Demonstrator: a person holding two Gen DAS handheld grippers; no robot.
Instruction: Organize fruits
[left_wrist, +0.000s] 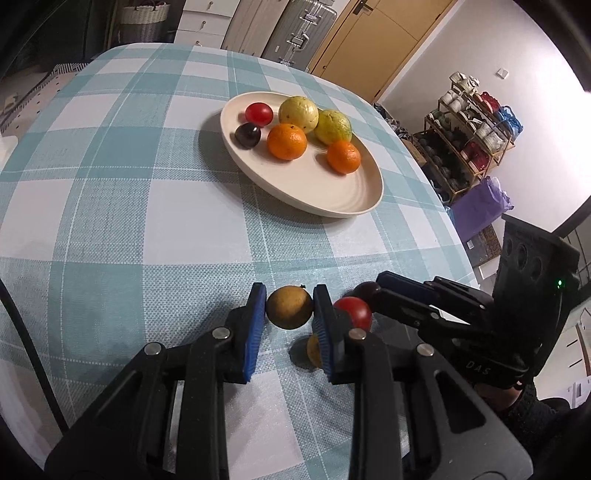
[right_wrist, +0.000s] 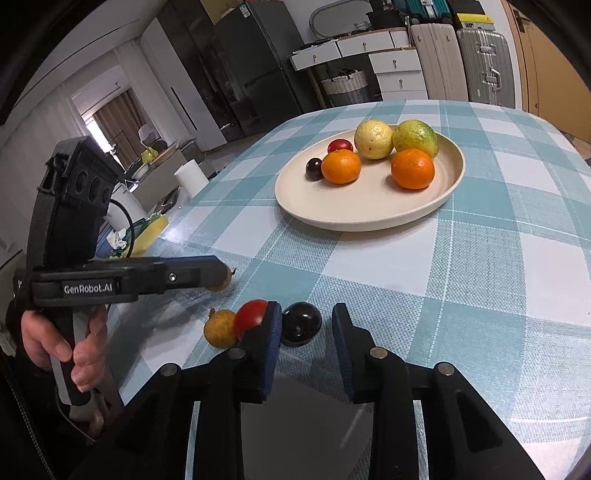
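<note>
Blue-padded left hand-held gripper (left_wrist: 290, 310) is clamping a brownish-yellow fruit (left_wrist: 289, 307) low over the checked table (left_wrist: 110, 221), both pads pressing its sides. Right hand-held gripper (right_wrist: 306, 325) is standing parted around a dark plum (right_wrist: 301, 324); its left pad is touching the plum, its right pad is standing clear, so nothing is being gripped there.

Loose stock at the near table edge: red tomato (right_wrist: 251, 315) leaning against the outer face of the right gripper's left finger, and a second brownish-yellow fruit (right_wrist: 220, 328) just beside the tomato. Cream plate (left_wrist: 332, 199) is sitting well apart, further up the table, holding two oranges, two yellow-green fruits, a tomato and a dark plum.

Risks, as judged:
- Lifting the left grip is likely brushing the neighbouring tomato, the fingers being crowded together; round fruit would be rolling toward the edge.
- Closing the right pads off-centre could be squirting the plum forward.

Pose: both grippers are angling downward, side by side; a bare hand (right_wrist: 70, 343) is wrapping the left handle.
</note>
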